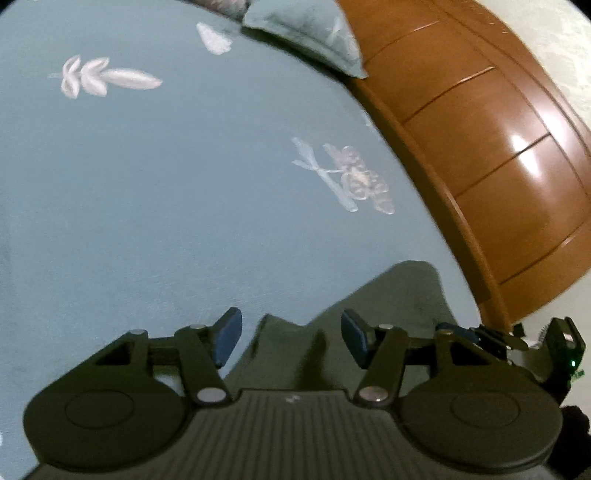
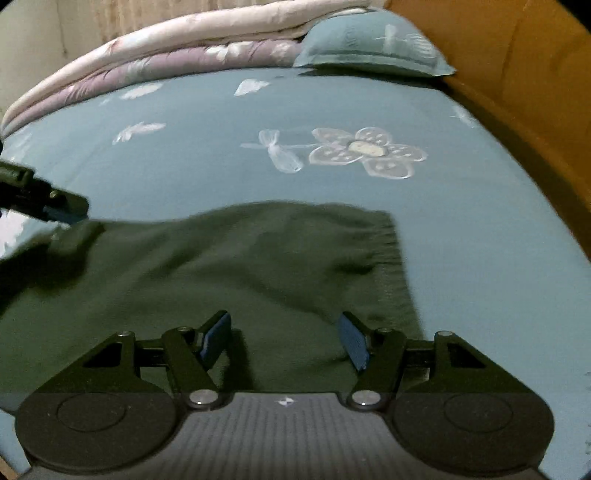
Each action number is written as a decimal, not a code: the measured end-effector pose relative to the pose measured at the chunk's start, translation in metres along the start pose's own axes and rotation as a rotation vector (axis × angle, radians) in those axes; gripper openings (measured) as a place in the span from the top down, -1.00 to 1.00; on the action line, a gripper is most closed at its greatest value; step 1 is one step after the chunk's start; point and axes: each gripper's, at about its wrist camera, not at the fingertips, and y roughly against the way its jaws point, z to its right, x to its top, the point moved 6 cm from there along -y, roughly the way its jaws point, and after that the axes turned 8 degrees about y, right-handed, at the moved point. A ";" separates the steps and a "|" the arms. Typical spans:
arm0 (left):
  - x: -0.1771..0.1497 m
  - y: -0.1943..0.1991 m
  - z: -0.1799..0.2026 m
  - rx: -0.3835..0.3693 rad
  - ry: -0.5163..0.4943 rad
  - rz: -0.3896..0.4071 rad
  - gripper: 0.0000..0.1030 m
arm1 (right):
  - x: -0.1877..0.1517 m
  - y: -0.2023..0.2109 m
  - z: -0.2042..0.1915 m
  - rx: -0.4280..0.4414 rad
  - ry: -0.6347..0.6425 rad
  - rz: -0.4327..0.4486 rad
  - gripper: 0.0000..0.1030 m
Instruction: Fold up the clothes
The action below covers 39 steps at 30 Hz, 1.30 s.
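Your left gripper (image 1: 291,339) fills the bottom of the left wrist view, fingers spread wide with nothing between the blue pads (image 1: 229,339). The green garment (image 1: 391,306) sits right under it, reaching up and to the right past the right-hand pad, while the left-hand pad hangs over bare sheet (image 1: 166,203). The cloth's far corner ends close to the wooden headboard (image 1: 480,147). A pillow (image 1: 310,33) lies at the top edge. At the right edge you catch part of the other gripper.

Over to the right wrist view: your right gripper (image 2: 284,339) is open too, pads apart and empty. The garment spreads wide below it, lying under both fingers and running off to the left, with its ribbed hem on the right just past the right-hand pad. Your left gripper pokes in at the left edge, right at the cloth's far left corner; whether it touches the cloth is blurred. Beyond, a folded quilt (image 2: 147,62) lies beside the pillow.
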 end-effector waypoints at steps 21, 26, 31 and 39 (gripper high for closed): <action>-0.063 0.049 0.029 0.291 -0.226 -0.031 -0.30 | -0.037 0.010 -0.099 0.256 0.539 -0.011 -0.62; -0.079 0.062 0.026 0.376 -0.181 0.017 -0.30 | -0.034 0.015 -0.088 0.268 0.647 -0.037 -0.66; -0.093 0.047 0.033 0.324 -0.117 0.012 -0.31 | -0.008 0.002 -0.093 0.315 0.587 0.009 -0.67; -0.110 0.056 0.009 0.307 0.057 0.048 -0.31 | 0.009 -0.022 -0.111 0.349 0.524 -0.011 -0.82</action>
